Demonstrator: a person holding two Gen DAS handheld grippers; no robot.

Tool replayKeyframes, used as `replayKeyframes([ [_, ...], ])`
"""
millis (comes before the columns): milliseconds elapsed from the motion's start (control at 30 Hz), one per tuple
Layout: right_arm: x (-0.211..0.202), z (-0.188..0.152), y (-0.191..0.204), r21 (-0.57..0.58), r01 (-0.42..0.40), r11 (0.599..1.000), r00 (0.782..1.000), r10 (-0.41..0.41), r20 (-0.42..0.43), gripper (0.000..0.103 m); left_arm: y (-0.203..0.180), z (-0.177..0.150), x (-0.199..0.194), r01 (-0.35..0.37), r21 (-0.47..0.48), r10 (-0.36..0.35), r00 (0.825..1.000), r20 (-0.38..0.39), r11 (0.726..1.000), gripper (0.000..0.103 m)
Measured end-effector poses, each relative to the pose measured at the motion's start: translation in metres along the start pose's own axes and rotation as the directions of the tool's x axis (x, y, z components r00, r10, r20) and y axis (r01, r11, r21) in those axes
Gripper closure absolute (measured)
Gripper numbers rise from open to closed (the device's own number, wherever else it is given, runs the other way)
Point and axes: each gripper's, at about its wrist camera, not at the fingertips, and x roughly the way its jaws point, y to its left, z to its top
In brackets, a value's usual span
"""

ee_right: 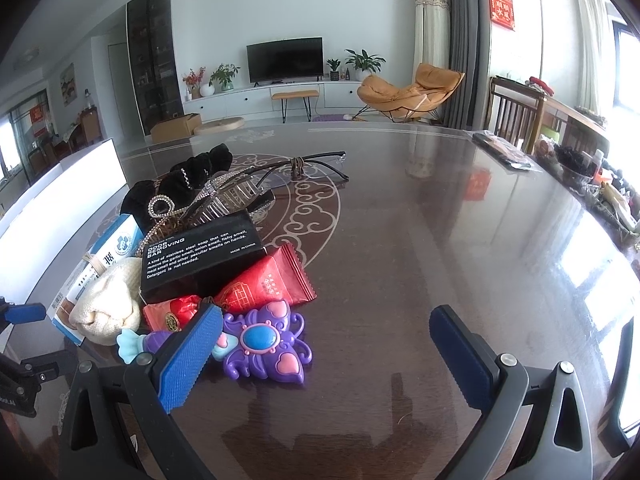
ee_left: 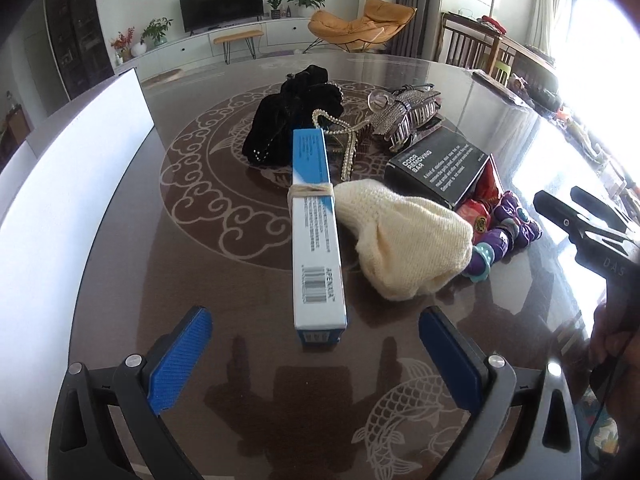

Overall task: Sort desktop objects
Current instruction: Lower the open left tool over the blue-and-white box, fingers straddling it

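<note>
— Inspector: Your left tongs (ee_left: 316,344) stood apart and empty, lined up on the end of the long blue-and-white carton (ee_left: 316,236), a rigid box bound with a rubber band.

— Operator: And the rest?

— Inspector: Beside it lay the soft cream knit (ee_left: 404,240), then the matte black soap box (ee_right: 200,256). Your right tongs (ee_right: 326,356) hung apart over the glossy tabletop (ee_right: 440,220), touching nothing.

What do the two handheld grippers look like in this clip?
Both match: the left gripper and right gripper have dark grey angular frames with silver pivot bolts and ribbed blue pads. Seen from the left wrist view, the right one's black body bears pale lettering.
</note>
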Motion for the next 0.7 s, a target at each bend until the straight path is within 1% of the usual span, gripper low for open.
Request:
replayKeyframes([
  [67,0.001,0.0,-0.001,0.005,-0.002,1.0,1.0,0.002,-0.003,0.0,0.004,0.012,0.006,0.001,-0.005,-0.001,1.0,-0.006,1.0,0.0],
  [200,0.001,0.0,-0.003,0.016,-0.006,1.0,1.0,0.006,-0.002,0.0,0.017,0.018,0.026,0.051,-0.062,-0.056,0.995,-0.078,0.997,0.0],
  [300,0.0,-0.001,-0.005,0.026,-0.009,1.0,1.0,0.009,0.001,0.0,0.031,0.019,0.03,0.063,-0.108,-0.072,0.994,-0.086,0.992,0.0],
  [400,0.001,-0.001,-0.006,0.034,-0.014,0.999,1.0,0.014,0.002,0.0,0.055,0.018,0.03,0.072,-0.195,-0.089,0.992,-0.084,0.978,0.0],
  [500,0.001,-0.001,-0.007,0.04,-0.018,0.999,1.0,0.018,-0.001,0.0,0.079,0.013,0.031,0.062,-0.277,-0.089,0.992,-0.087,0.959,0.0],
  [600,0.001,-0.001,-0.008,0.043,-0.02,0.999,1.0,0.02,0.0,0.0,0.097,0.009,0.026,0.033,-0.321,-0.062,0.995,-0.083,0.947,0.0],
  [700,0.001,-0.001,-0.007,0.041,-0.017,0.999,1.0,0.017,-0.002,0.0,0.112,0.008,0.021,0.02,-0.366,-0.048,0.996,-0.069,0.93,0.0],
])
